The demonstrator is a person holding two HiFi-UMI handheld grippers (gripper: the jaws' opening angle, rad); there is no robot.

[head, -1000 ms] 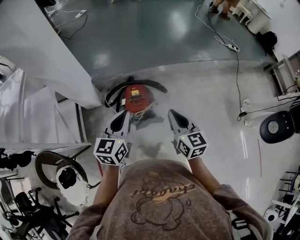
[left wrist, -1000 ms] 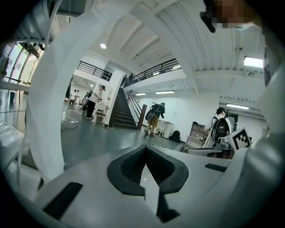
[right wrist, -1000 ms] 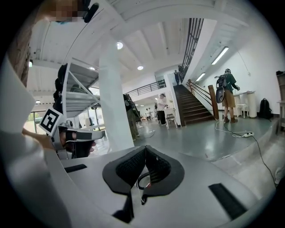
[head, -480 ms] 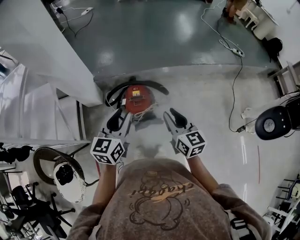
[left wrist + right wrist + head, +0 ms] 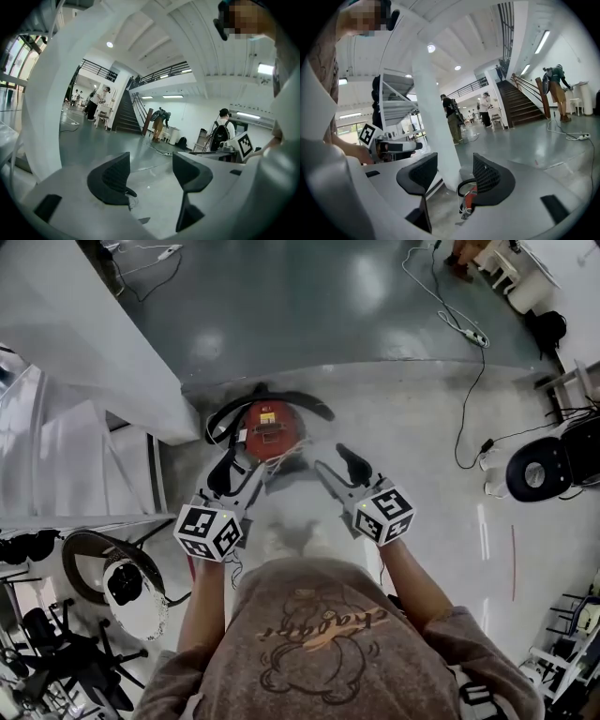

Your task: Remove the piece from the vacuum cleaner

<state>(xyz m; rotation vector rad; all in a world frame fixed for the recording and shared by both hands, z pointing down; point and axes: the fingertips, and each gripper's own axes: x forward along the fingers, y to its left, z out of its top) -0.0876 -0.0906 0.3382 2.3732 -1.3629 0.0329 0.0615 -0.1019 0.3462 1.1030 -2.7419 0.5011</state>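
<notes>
The red vacuum cleaner [image 5: 271, 430] sits on the pale floor with its black hose [image 5: 310, 405] curled around it. It also shows low in the right gripper view, where the red body [image 5: 469, 198] peeks out beside the right jaw. My left gripper [image 5: 242, 470] hovers just short of the vacuum's left side. My right gripper [image 5: 331, 461] hangs in front of its right side. Both have just been opening and now stand open with nothing between the jaws. The left gripper [image 5: 151, 171] shows only bare floor between its pads; the right gripper [image 5: 454, 174] frames a white column.
A white column and wall [image 5: 89, 343] rise at the left, close behind the vacuum. A power strip with its cable [image 5: 467, 334] trails across the dark floor. A round black device [image 5: 534, 470] stands at the right, and a chair base [image 5: 117, 582] at lower left. People stand far off by the stairs [image 5: 123, 117].
Both grippers' jaws have spread from shut to wide open. The hands have stayed in front of the vacuum; the right gripper has swung slightly.
</notes>
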